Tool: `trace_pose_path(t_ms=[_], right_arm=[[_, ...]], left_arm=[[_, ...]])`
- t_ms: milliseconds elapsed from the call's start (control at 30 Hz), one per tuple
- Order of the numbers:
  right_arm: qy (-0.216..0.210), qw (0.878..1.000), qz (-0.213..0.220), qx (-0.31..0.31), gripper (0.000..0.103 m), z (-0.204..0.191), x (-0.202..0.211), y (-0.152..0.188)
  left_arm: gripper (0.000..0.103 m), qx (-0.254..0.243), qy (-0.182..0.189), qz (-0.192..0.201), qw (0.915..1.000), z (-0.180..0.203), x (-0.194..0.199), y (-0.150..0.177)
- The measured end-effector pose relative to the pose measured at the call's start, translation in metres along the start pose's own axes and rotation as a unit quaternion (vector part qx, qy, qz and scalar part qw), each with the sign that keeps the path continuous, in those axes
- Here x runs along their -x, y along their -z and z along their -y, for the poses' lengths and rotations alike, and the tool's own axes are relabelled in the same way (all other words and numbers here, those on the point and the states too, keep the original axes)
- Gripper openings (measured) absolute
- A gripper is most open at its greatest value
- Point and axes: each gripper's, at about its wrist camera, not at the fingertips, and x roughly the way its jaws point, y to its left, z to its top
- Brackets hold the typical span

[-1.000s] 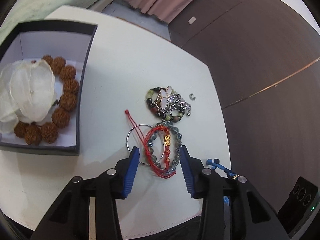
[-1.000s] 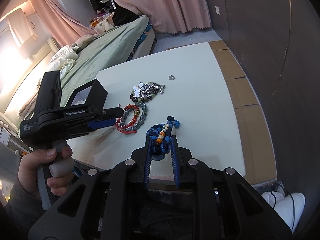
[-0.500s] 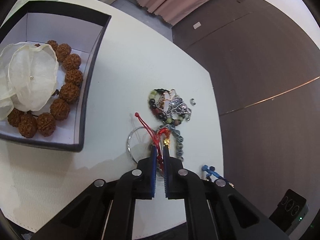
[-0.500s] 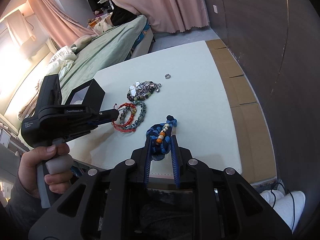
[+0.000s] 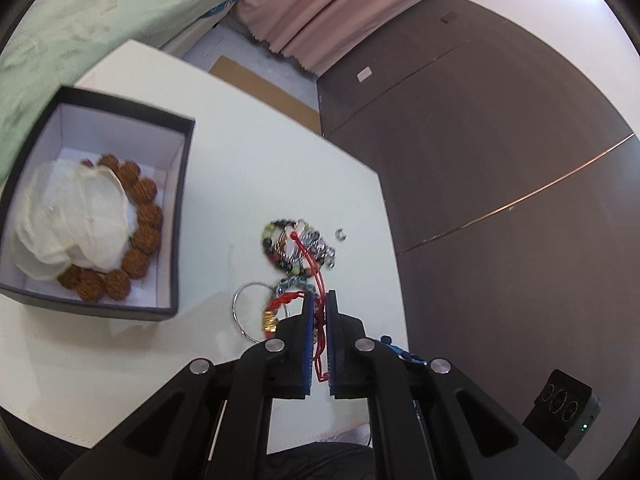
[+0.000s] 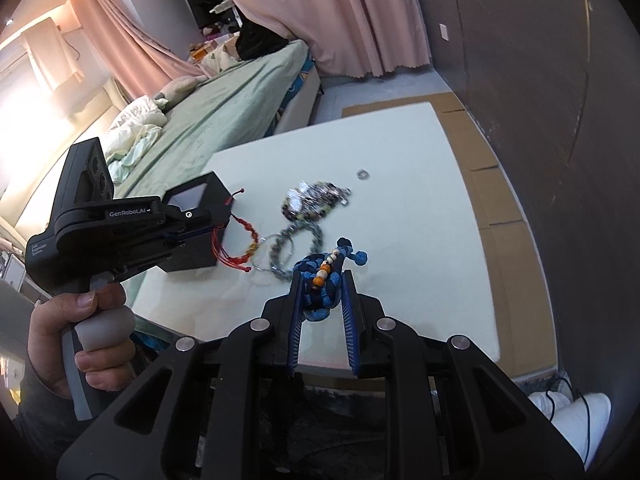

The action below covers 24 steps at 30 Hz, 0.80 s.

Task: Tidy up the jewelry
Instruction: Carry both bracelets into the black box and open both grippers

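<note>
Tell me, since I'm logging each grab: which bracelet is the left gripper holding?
The red cord bracelet with a gold charm, pinched in the left gripper; the other bracelets lie loose on the table.

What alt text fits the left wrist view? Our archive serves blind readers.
The left hand-held gripper is shut on a red cord bracelet above a white table, with more bracelets piled beyond. To the left, an open black box holds a brown bead bracelet and a white fabric flower.
</note>
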Motion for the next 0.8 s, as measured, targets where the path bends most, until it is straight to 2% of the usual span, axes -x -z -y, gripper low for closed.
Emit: trace_pose_path(t_ms=[267, 467, 700, 800], right_arm=[[-0.018, 1.0, 0.005, 0.013, 0.019, -0.028, -0.004, -0.011], [-0.031, 0.999, 0.009, 0.028, 0.019, -0.053, -0.009, -0.017], [-0.044, 0.998, 0.012, 0.04, 0.019, -0.078, -0.015, -0.028], [-0.049, 0.998, 0.013, 0.046, 0.019, -0.088, -0.017, -0.033]], left_arm=[[0.003, 0.0, 0.005, 0.035, 0.9994, -0.008, 0.05, -0.012], [0.003, 0.003, -0.006, 0.063, 0.998, -0.021, 0.082, -0.023], [0.003, 0.009, -0.021, 0.072, 0.9971, -0.033, 0.091, -0.035], [0.011, 0.022, -0.043, 0.069, 0.9965, -0.042, 0.093, -0.039]])
